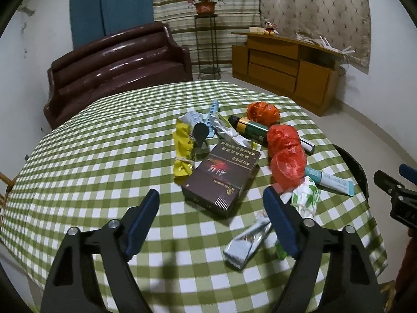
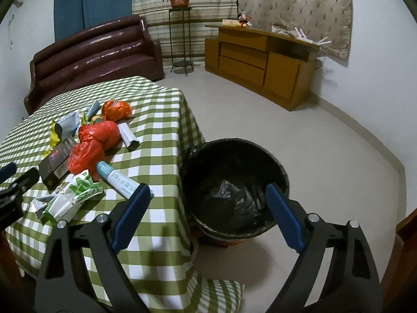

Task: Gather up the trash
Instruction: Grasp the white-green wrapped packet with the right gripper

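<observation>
Trash lies in a heap on the green-checked table [image 1: 104, 156]: a dark brown cigarette box [image 1: 221, 177], red plastic bags [image 1: 285, 151], a yellow wrapper [image 1: 183, 151], a green can [image 1: 250, 127], a silver wrapper [image 1: 247, 242], a white-and-green packet [image 1: 306, 198] and a white-teal tube [image 1: 331, 180]. My left gripper [image 1: 211, 195] is open just in front of the box, touching nothing. My right gripper [image 2: 208, 189] is open and empty at the table's corner, with the tube [image 2: 117, 180] by its left finger. A black-lined bin [image 2: 234, 182] stands on the floor beside the table.
A brown sofa [image 1: 117, 65] stands behind the table. A wooden cabinet [image 2: 260, 60] and a plant stand [image 2: 179, 34] line the far wall. Pale open floor [image 2: 325, 143] stretches right of the bin. A checked cushion [image 2: 221, 294] lies below the table edge.
</observation>
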The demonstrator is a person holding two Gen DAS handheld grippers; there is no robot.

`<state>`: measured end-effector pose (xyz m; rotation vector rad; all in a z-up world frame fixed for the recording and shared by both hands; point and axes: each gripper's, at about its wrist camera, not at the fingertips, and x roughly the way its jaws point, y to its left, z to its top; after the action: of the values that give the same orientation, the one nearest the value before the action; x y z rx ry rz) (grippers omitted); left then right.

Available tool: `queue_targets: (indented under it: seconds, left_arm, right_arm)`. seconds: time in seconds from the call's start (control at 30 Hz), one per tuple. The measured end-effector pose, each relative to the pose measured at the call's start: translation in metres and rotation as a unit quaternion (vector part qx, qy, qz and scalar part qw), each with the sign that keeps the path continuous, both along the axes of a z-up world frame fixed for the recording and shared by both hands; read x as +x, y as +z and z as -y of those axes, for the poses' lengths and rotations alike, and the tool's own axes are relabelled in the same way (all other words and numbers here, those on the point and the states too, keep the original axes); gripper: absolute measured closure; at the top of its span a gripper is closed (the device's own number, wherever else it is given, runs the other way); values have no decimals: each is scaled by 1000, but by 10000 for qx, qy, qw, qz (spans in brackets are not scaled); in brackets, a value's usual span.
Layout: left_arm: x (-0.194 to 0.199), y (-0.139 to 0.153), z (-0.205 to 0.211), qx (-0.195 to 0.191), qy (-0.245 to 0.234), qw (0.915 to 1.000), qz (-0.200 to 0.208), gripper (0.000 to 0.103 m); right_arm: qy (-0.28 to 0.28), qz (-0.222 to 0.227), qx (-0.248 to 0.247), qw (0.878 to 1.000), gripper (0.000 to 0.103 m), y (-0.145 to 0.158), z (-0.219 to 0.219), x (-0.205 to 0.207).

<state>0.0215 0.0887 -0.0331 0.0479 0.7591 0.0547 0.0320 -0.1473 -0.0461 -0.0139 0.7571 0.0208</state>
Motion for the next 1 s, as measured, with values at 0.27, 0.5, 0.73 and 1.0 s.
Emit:
queue_targets:
  seconds: [0.27,0.5,0.73,1.0]
  left_arm:
    - [14,-5,-11,37,-62,9999,-101,27]
    - [-1,-13,-34,-58,179,9995,-244,27]
    - [-16,-13,-59,-128,377,9989,-242,27]
    - [-22,-14,-78,-151,396,9990,-105,27]
  right_arm:
    - [27,-99,106,9999,15,-4,-5,8]
    - [385,-115,202,9990,16,-1,-39,6]
    - [763,-125,219,9968,15,7,-84,0]
    - [815,-324,83,9961,15,-2,-120,1]
